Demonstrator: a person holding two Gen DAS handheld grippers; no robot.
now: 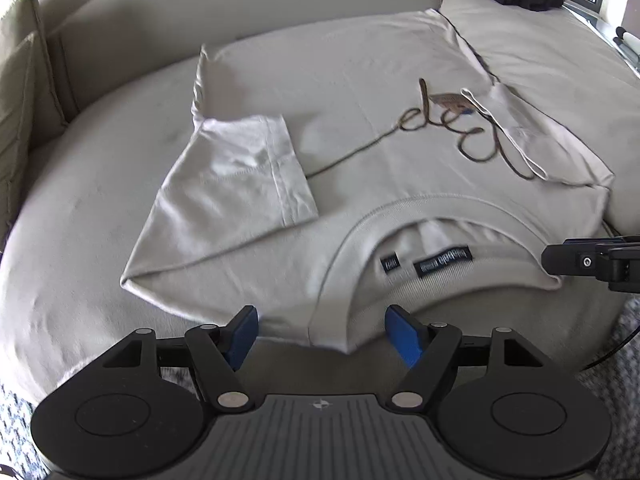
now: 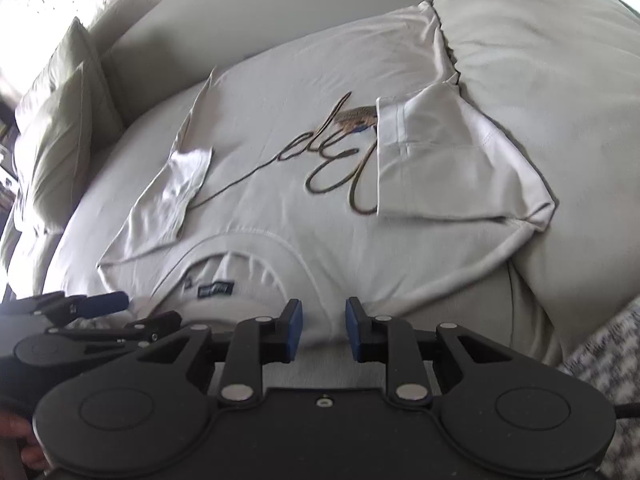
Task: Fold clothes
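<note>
On the sofa: a pale grey cotton T-shirt is laid flat, both sleeves folded inward.
Left gripper: jaws are spread, nothing pinched.
Right gripper: jaws are held narrowly apart over the collar edge, nothing gripped.

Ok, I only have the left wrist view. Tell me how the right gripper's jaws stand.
Observer: The right gripper has its jaws a narrow gap apart, with no cloth pinched between them. The pale beige T-shirt with the dark script print lies just beyond their tips.
Operator: Now give me its spot along the shirt's near edge.
Observer: It sits by the right end of the ribbed round collar, where the shoulder begins.
</note>
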